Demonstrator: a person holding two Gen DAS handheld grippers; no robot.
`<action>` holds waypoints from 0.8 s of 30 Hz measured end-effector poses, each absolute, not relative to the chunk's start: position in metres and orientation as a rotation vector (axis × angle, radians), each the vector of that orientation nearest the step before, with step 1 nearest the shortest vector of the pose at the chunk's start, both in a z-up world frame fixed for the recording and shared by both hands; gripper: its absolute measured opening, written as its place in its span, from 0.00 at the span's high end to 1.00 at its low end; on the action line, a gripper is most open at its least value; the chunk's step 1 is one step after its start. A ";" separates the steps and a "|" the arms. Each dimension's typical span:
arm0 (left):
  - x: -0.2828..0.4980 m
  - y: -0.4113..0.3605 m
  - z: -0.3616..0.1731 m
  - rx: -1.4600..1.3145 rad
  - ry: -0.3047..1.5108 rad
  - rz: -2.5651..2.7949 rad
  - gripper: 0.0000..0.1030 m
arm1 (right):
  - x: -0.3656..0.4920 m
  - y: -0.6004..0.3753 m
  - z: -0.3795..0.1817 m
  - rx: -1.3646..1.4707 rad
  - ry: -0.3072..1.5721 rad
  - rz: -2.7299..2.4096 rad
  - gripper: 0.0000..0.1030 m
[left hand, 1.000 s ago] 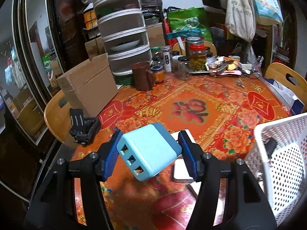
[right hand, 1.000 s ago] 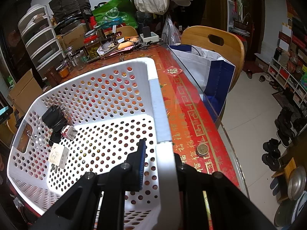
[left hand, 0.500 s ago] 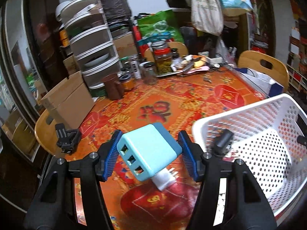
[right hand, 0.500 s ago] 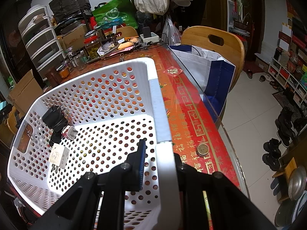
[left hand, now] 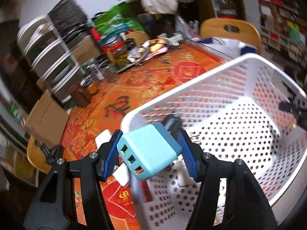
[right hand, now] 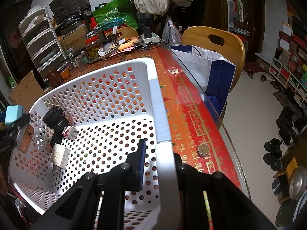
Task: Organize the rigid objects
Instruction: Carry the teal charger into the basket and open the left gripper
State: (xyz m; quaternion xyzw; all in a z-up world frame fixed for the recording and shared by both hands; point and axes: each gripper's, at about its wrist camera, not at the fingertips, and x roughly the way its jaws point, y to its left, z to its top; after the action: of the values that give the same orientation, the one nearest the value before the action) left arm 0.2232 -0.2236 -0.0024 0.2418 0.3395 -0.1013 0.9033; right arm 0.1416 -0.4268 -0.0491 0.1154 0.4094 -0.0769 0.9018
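Counter (right hand: 193, 115): it is carrying a red and gold patterned cloth, with jars, drawers and bags crowding its far edge and a coin lying near its right edge.
Basket (right hand: 153, 103): the white perforated basket is sitting along the counter's right edge, its open top facing up and its middle floor lying bare.
Right gripper (right hand: 157, 164): it is clamping the basket's near wall, one pad inside and one outside, nearly closed on the thin plastic and steadying the basket.
Left gripper (left hand: 149, 151): it is pinching the blue charger, its jaws partly open with a blue pad pressing each side.
Blue charger (left hand: 148, 150): the boxy three-port block is hanging in the air at the basket's left rim, tilted, ports facing the camera; in the right wrist view it (right hand: 13, 114) is showing just outside that left wall.
Things already in the basket: a black adapter (right hand: 54, 117) and two white plugs (right hand: 59, 156) are lying by the left wall.
Key relation: the bare basket floor is lying ahead and to the right of the left gripper, below the charger, so the drop probably calls for carrying it further inward, past the rim and clear of the black adapter.
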 end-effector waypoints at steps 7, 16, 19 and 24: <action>0.222 -0.275 -0.036 0.715 0.797 -0.276 0.44 | 0.141 -0.427 -0.050 0.240 0.846 -0.158 0.84; 0.230 -0.295 -0.067 0.832 0.923 -0.362 0.44 | 0.141 -0.427 -0.050 0.239 0.846 -0.158 0.84; 0.234 -0.291 -0.070 0.830 0.941 -0.367 0.44 | 0.141 -0.427 -0.050 0.240 0.846 -0.159 0.84; 0.235 -0.279 -0.061 0.769 0.919 -0.416 0.19 | 0.141 -0.427 -0.050 0.240 0.846 -0.159 0.84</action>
State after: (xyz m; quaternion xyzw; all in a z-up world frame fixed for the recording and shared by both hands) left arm 0.2354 -0.2792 -0.0610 0.3590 0.4294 -0.1943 0.8056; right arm 0.1411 -0.4273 -0.0503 0.1160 0.4092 -0.0769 0.9018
